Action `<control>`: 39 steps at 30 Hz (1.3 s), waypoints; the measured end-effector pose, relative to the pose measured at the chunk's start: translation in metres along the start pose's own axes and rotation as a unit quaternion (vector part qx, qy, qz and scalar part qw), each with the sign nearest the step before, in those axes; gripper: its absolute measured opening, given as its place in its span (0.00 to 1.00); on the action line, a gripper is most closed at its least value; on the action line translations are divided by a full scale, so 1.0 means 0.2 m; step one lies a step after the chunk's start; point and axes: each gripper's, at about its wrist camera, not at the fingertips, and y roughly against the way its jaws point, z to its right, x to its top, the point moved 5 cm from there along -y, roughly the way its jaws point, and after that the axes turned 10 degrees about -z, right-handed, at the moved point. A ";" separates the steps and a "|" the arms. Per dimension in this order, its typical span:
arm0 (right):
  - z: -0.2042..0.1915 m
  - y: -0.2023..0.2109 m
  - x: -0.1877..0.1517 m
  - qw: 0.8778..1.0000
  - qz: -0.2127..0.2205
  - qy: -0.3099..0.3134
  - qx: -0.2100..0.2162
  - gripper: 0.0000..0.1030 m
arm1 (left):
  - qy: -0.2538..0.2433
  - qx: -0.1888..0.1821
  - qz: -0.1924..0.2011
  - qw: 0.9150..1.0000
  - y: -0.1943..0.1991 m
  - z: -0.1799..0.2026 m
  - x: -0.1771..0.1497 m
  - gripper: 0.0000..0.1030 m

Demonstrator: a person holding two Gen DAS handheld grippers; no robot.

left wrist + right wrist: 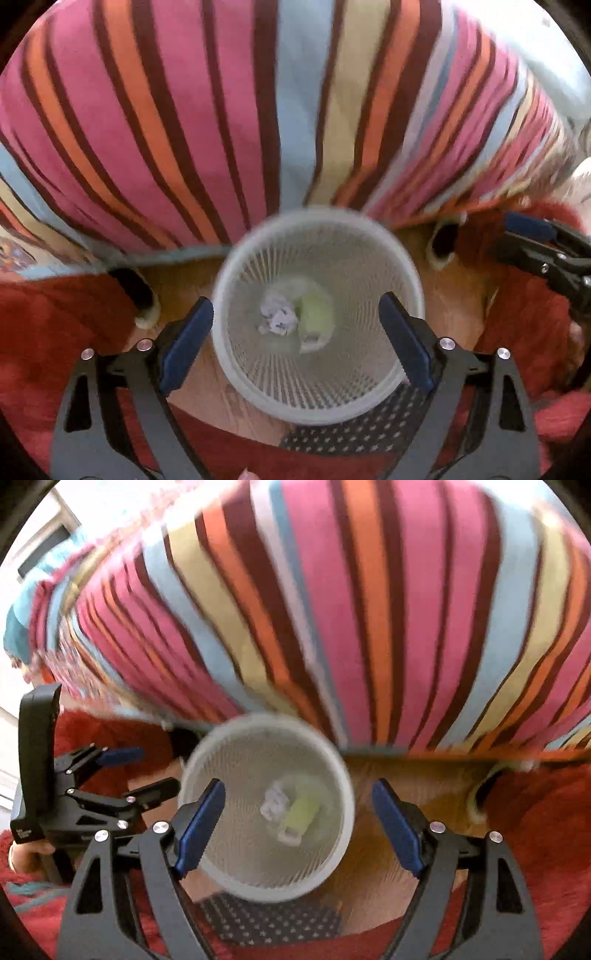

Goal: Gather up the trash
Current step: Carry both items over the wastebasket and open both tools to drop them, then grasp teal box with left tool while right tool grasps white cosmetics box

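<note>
Two grippers hang over a white mesh bin (317,314) that stands on a wooden floor (450,295), and neither one is gripping anything. The left gripper (295,339) has its blue pads (186,349) spread wide, looking almost straight down into the bin, with the rim sitting between the fingers but not touched as far as the blur lets anyone see. Nothing is between the pads except the view into the bin. The right gripper (297,825) is released too, its left pad over the bin's rim and its right pad out over bare floor, so it sits a bit off to the bin's side.

Down at the bottom of the bin lie a crumpled white paper ball (275,317) and a pale yellow-green piece of trash (314,314), touching each other near the middle. What the green piece is can't be made out, too soft.

The bin stands just in front of a bed covered in a striped spread (258,110), pink, orange, blue, yellow and dark brown. Red shaggy rug (55,332) lies on both sides of the floor strip. A dark star-patterned cloth (354,428) sits at the bin's near edge. In the right view the left gripper (147,771) shows at the left edge, and part of a hand (27,853) holds its handle.
</note>
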 end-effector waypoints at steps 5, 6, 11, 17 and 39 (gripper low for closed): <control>0.10 0.38 0.34 0.991 0.131 -0.003 -0.022 0.75 | -0.005 0.005 0.120 0.993 0.46 -0.07 0.34 0.86; 0.12 0.43 0.41 0.989 0.148 -0.003 -0.027 0.75 | -0.010 0.010 0.142 0.990 0.53 -0.08 0.41 0.86; 0.22 0.52 0.78 0.978 0.204 -0.012 -0.032 0.75 | -0.025 0.055 0.230 0.971 0.76 -0.15 0.95 0.86; 0.30 0.45 1.19 0.976 0.215 -0.029 -0.034 0.75 | -0.002 0.063 0.251 0.966 0.73 -0.19 1.51 0.86; -0.18 0.03 1.18 0.988 0.111 0.046 -0.093 0.75 | 0.018 0.028 0.185 0.982 0.44 -0.28 2.16 0.86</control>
